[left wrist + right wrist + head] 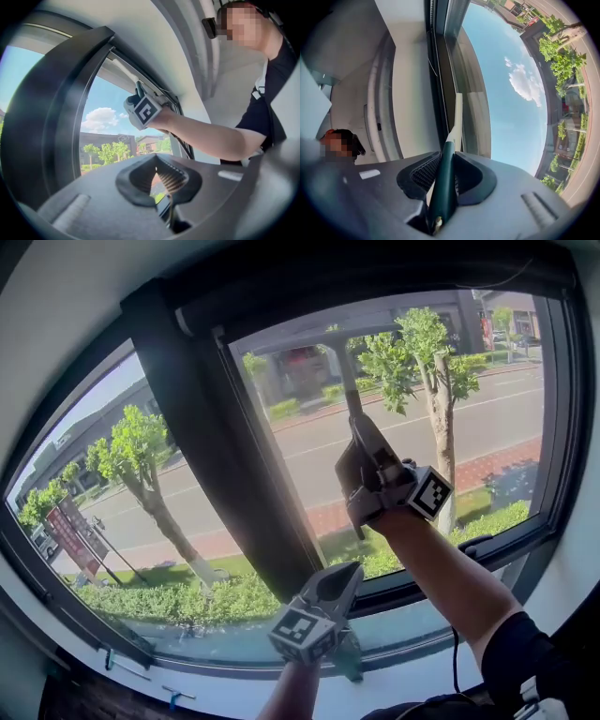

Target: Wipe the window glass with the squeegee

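The window glass sits in a dark frame with a wide mullion left of centre. My right gripper is raised against the right pane and is shut on the squeegee's dark green handle. The pale shaft runs up from it to a grey cross bar near the pane's top. My left gripper hangs lower, near the bottom rail, with its jaws shut on nothing. From the left gripper view I see the right gripper's marker cube up by the frame.
A white sill runs below the frame, and the bottom rail lies just past my left gripper. A window handle sticks out by my right forearm. The white wall and ceiling close in on the frame's inner side.
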A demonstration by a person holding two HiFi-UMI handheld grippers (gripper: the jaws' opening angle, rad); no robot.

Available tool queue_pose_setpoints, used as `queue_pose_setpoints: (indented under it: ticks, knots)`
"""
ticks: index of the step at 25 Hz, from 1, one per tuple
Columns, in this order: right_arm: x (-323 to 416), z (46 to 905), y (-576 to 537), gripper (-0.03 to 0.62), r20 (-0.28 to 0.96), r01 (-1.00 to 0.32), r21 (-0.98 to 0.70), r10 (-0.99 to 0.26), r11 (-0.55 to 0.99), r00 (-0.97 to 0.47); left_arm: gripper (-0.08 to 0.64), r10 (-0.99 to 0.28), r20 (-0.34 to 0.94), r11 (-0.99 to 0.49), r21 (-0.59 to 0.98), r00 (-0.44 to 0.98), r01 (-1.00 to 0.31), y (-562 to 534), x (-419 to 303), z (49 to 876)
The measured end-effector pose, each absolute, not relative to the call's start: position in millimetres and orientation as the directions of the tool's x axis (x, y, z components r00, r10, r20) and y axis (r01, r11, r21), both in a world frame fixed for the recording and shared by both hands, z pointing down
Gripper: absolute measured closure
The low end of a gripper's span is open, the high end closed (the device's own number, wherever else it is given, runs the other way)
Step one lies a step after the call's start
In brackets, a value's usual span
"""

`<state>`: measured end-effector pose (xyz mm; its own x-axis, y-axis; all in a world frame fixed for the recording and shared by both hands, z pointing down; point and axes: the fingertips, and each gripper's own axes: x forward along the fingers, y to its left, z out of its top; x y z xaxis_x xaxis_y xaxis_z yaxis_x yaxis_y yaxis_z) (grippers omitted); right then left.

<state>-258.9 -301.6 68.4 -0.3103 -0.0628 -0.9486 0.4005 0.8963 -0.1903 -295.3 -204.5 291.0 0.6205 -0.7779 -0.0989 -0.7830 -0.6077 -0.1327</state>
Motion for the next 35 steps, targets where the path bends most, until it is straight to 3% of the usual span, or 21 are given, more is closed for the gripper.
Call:
queue_pose_setpoints:
  ticks: [16,35]
  knots:
    - [-284.8,27.1,-310.0,0.494,-0.934,0.360,-0.175,-0.040,0.916,-0.354,0.558,-0.782,-0.125,-0.592,-0.160,0.611,-0.790,-199.8,-313.7,283.7]
    - [-285.1,65.7,-313.1,0.492,-0.909,0.266,-0.199,-0.076,0.943,-0.409,0.558,-0.791,-0.120,-0.587,-0.132,0.600,-0.799,-184.5,-309.3,290.8]
